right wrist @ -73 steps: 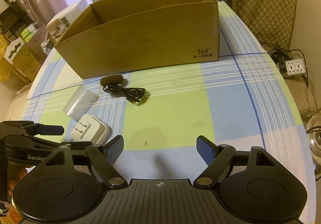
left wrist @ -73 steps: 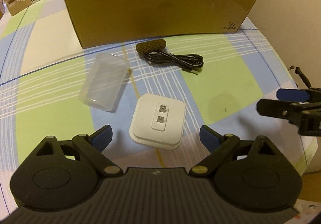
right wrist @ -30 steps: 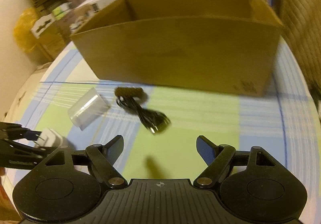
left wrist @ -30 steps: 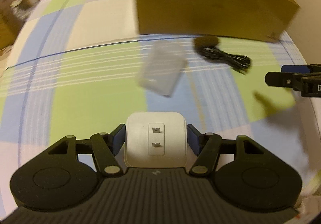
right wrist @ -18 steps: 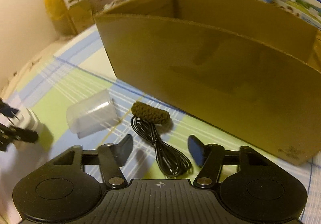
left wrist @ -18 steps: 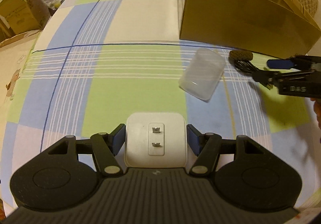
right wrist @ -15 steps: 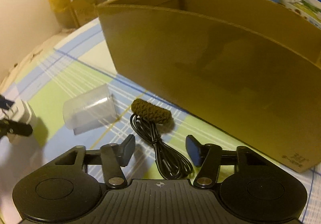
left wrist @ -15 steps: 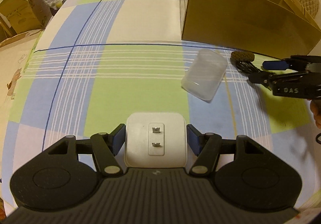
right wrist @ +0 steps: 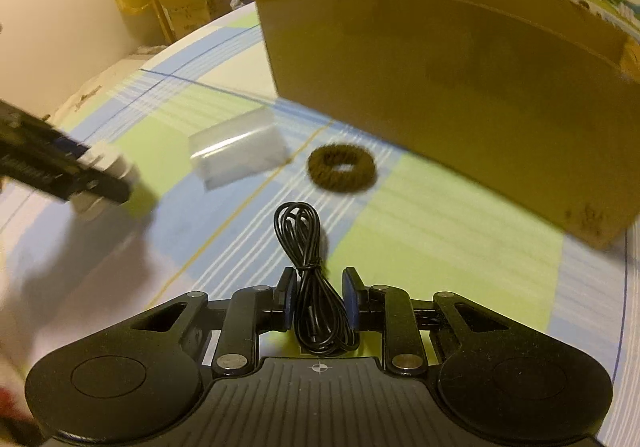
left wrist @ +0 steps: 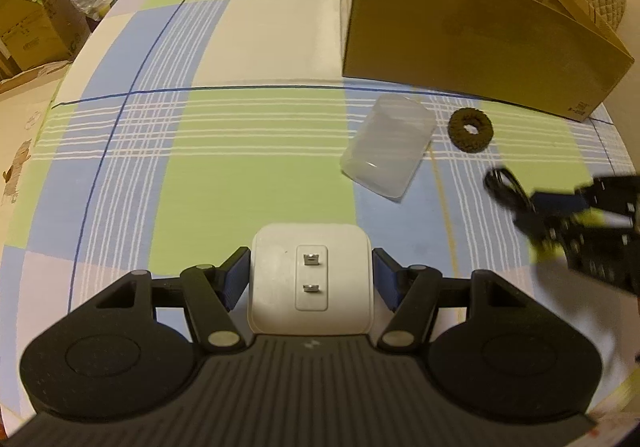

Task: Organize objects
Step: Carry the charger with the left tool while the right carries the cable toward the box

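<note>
Left tool [left wrist: 311, 274] clamps a white square plug-in charger [left wrist: 311, 281]; right tool [right wrist: 318, 297] pinches a coiled black cable [right wrist: 308, 279] above the blue-green plaid table [left wrist: 224, 151], brown cardboard box [left wrist: 472, 35] at one o'clock.

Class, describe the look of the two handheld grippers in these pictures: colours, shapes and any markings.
Both match. The left gripper and right gripper have matte black bodies with a ribbed grey centre plate bearing a small crosshair mark, two rounded black lobes with circular discs, black linkage arms with silver pivot pins, and blue pads on the fingers. No cables or sleeves are visible.
</note>
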Motion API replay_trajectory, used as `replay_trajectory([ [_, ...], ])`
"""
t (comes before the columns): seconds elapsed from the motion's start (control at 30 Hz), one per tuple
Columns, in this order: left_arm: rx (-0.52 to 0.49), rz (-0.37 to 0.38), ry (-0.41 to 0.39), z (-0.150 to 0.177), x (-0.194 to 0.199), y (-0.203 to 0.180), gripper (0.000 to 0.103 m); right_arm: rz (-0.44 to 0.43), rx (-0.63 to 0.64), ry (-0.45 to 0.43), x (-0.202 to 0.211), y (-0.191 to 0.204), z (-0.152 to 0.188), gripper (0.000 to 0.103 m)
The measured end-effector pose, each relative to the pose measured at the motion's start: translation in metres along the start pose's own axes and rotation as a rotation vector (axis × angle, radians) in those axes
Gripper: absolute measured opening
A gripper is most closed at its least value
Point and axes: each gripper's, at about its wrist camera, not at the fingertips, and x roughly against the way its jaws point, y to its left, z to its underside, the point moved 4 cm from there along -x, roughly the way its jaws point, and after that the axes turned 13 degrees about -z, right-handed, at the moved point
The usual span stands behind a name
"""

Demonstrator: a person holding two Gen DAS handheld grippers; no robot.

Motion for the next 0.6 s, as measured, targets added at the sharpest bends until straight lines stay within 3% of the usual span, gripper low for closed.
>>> replay_trajectory([
  [0.1, -0.009, 0.007, 0.001, 0.001, -0.001, -0.003, 0.061, -0.006, 0.02, -0.005, 0.004, 0.01, 0.009, 0.03],
  [0.17, -0.014, 0.011, 0.004, 0.002, -0.001, -0.005, 0.061, -0.014, 0.038, -0.004, 0.003, 0.016, 0.01, 0.044],
  [0.4, -0.016, 0.01, 0.001, 0.004, 0.002, -0.005, 0.061, 0.051, 0.091, -0.018, -0.015, 0.022, 0.001, 0.047],
  [0.5, -0.004, 0.003, 0.002, 0.007, 0.003, 0.0, 0.061, 0.054, 0.102, -0.026, -0.021, 0.022, -0.003, 0.04],
  [0.57, 0.006, -0.004, 0.003, 0.009, 0.004, 0.004, 0.061, 0.051, 0.109, -0.03, -0.022, 0.022, -0.005, 0.021],
  [0.6, 0.011, -0.007, 0.004, 0.01, 0.004, 0.006, 0.061, 0.057, 0.109, -0.028, -0.023, 0.022, -0.006, 0.02],
])
